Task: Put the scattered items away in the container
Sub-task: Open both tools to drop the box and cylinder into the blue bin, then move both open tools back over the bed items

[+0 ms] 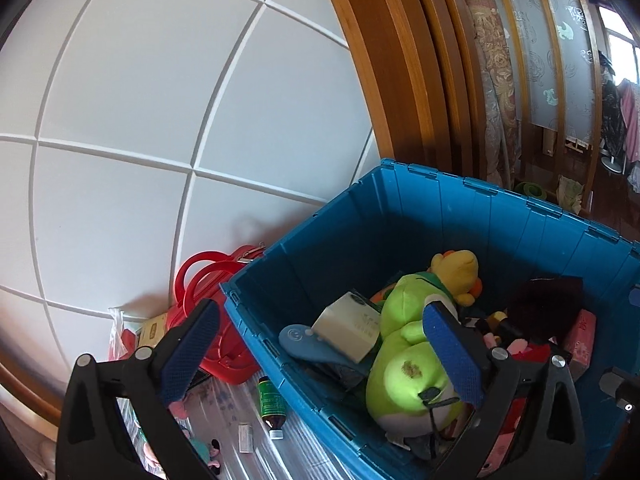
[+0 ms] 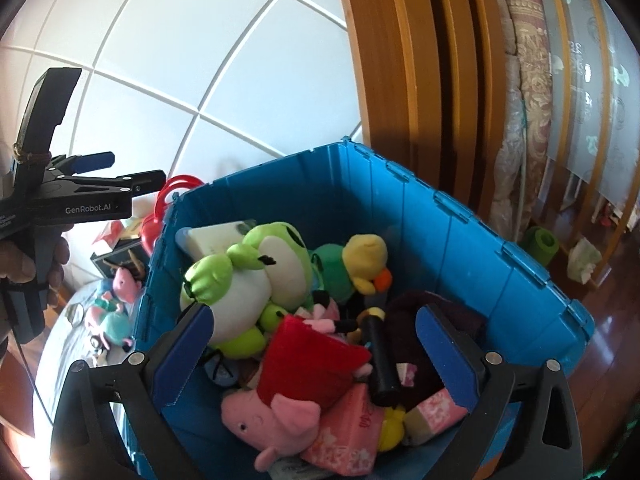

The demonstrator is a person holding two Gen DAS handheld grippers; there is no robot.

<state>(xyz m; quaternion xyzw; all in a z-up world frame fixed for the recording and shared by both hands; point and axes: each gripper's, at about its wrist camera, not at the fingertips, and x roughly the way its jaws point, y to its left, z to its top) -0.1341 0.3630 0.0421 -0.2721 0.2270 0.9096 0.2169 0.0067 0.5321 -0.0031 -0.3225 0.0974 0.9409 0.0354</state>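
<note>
Your right gripper [image 2: 312,352] hung over the near part of the blue container [image 2: 452,240], and its two blue pads stood wide apart with nothing pressed between them; a pink pig toy in a red dress [image 2: 296,384] lay just below, inside the container. Your left gripper [image 1: 320,348] was also spread wide and held nothing: its left pad was outside the container's left wall [image 1: 280,304], and its right pad was over the green frog plush [image 1: 404,360] that lay inside. Next to the frog there were a yellow duck plush [image 1: 460,272] and a white box [image 1: 348,328], farther in. Some things were still outside, on the surface to the left of the container: a dark bottle with green label [image 1: 272,406], a small box [image 1: 245,436] near it, a red bag [image 1: 216,320] against the white wall, and two small pig figures [image 2: 116,304].
</note>
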